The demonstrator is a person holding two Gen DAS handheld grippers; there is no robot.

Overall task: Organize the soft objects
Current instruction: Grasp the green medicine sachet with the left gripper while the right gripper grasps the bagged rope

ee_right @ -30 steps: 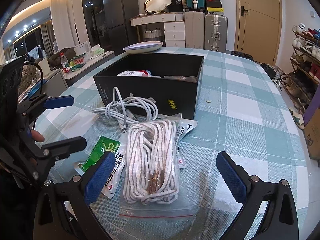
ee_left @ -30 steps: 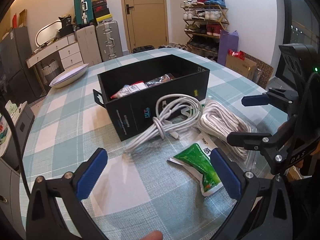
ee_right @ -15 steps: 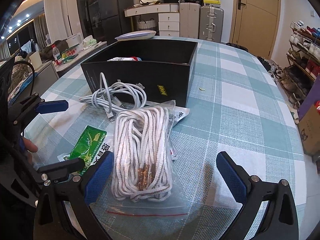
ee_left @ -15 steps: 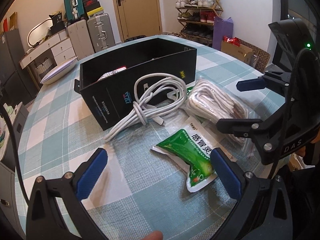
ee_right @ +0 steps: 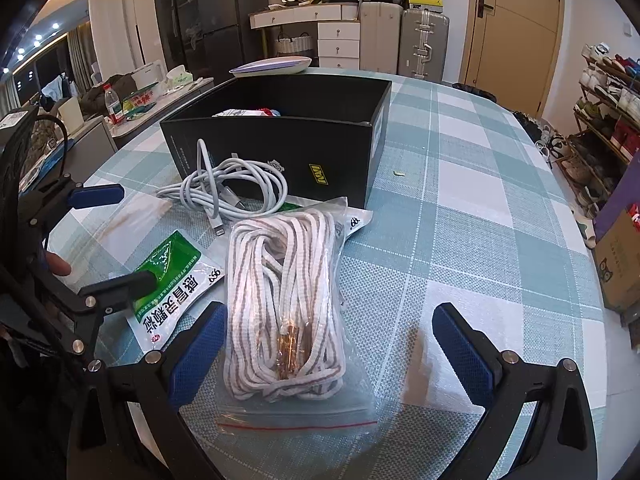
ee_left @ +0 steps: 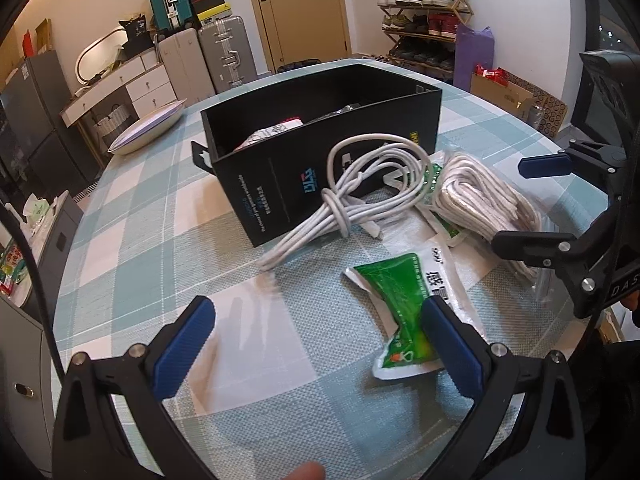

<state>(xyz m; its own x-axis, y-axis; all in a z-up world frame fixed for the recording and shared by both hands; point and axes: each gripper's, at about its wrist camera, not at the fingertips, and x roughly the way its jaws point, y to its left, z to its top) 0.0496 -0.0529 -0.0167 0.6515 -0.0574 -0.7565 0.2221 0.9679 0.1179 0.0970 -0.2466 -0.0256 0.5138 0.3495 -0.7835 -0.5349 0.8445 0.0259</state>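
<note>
- The left gripper (ee_left: 316, 332), black-framed with blue pads, hovers low over the table with its jaws wide apart and nothing between them; its right pad sits over the near end of the green and white foil sachet (ee_left: 404, 300).
- The right gripper (ee_right: 332, 344), of the same build, has its jaws wide apart too, straddling the clear zip bag of white rope with tan stripes (ee_right: 286, 300); the pads are on either side of the bag and I cannot tell whether the left pad touches it.
- That bag lies flat on the teal and white checked tablecloth (ee_right: 480, 216), its red-lined zip edge nearest the right wrist camera and its far end near the black box.
- The sachet lies flat just left of the rope bag, with its printed white end toward the right gripper.
- A knotted coil of white charging cable (ee_left: 360, 196) rests on the cloth against the front wall of the open black cardboard box (ee_left: 280, 184).
- Inside the box lie a few packets, one white with red print (ee_right: 244, 113); the rest is too hidden to tell.
- A second white sachet (ee_right: 356, 220) peeks out from under the far end of the rope bag.
- A shallow pale oval dish (ee_left: 148, 130) sits on the table beyond the box, well apart from the grippers.
</note>
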